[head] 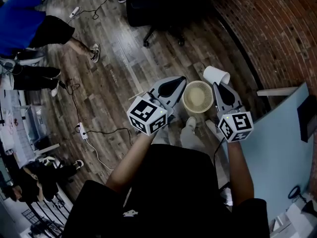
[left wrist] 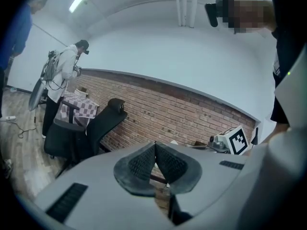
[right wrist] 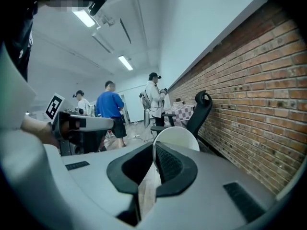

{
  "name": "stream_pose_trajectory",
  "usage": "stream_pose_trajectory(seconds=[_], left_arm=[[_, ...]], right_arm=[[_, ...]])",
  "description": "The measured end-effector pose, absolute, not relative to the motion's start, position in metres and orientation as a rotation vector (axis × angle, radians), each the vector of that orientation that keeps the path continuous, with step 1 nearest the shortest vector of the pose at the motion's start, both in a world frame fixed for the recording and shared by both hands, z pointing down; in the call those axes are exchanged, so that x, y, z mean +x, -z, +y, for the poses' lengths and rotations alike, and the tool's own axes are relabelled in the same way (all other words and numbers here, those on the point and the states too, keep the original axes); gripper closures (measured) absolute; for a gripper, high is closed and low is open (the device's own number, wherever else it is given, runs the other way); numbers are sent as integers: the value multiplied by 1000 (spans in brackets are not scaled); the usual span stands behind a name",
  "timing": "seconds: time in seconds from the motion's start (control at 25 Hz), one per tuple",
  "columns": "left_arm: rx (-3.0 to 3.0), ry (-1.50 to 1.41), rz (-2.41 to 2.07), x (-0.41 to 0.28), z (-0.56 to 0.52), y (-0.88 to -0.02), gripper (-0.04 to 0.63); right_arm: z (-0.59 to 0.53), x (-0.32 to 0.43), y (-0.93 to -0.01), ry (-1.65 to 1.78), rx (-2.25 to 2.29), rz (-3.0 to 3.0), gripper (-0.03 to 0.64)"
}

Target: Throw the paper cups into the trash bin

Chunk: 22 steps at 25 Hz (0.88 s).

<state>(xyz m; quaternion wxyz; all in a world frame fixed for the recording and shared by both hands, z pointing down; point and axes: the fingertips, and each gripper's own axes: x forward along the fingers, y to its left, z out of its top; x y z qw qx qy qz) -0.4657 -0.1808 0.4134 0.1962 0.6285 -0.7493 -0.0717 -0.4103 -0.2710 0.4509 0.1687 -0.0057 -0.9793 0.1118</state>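
Note:
A white paper cup (head: pixel 216 75) hangs on its side just past the far right rim of the round beige trash bin (head: pixel 198 96), which stands on the wood floor in front of me. My right gripper (head: pixel 218 85) is shut on the cup's wall. In the right gripper view the cup (right wrist: pixel 176 138) sticks out past the pinching jaws of my right gripper (right wrist: pixel 154 145). My left gripper (head: pixel 181 79) hovers at the bin's left rim. In its own view the left gripper (left wrist: pixel 155 145) has its pads touching with nothing between them.
A black office chair (head: pixel 158 9) stands beyond the bin, and a brick wall (head: pixel 277 29) runs along the right. A pale blue panel (head: pixel 277 148) is close on my right. People (head: pixel 29 29) stand at the left, with cables and a power strip (head: pixel 83 131) on the floor.

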Motion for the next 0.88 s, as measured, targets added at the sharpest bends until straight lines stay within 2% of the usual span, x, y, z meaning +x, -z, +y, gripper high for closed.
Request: stream_pose_trajectory(seconds=[0.4, 0.88], left_arm=[[1871, 134, -1816, -488, -195, -473, 592], [1964, 28, -1526, -463, -224, -560, 592]], right_arm=[[-268, -429, -514, -434, 235, -2704, 597], [-279, -398, -643, -616, 489, -2529, 597]])
